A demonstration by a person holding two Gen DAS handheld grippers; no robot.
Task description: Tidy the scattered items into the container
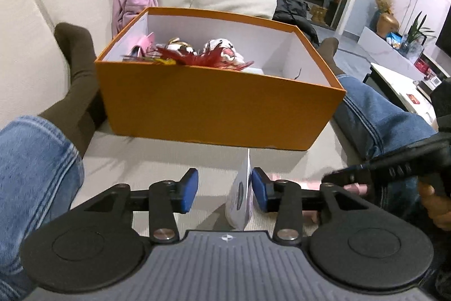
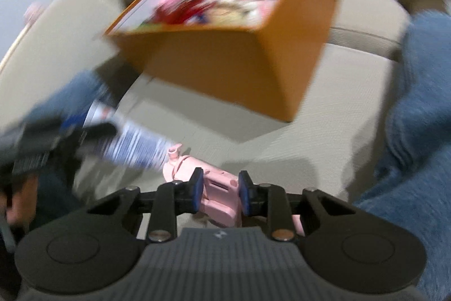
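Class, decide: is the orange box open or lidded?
Open. The orange box has no lid; its white inner walls and toys inside are visible from above.

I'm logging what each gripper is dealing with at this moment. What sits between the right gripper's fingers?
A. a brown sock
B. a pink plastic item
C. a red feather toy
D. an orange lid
B: in the right wrist view, the right gripper has its blue pads on either side of the pink plastic item, in front of the orange box.

Ahead of your right gripper, motion blur smears the orange box and its contents beyond telling apart.
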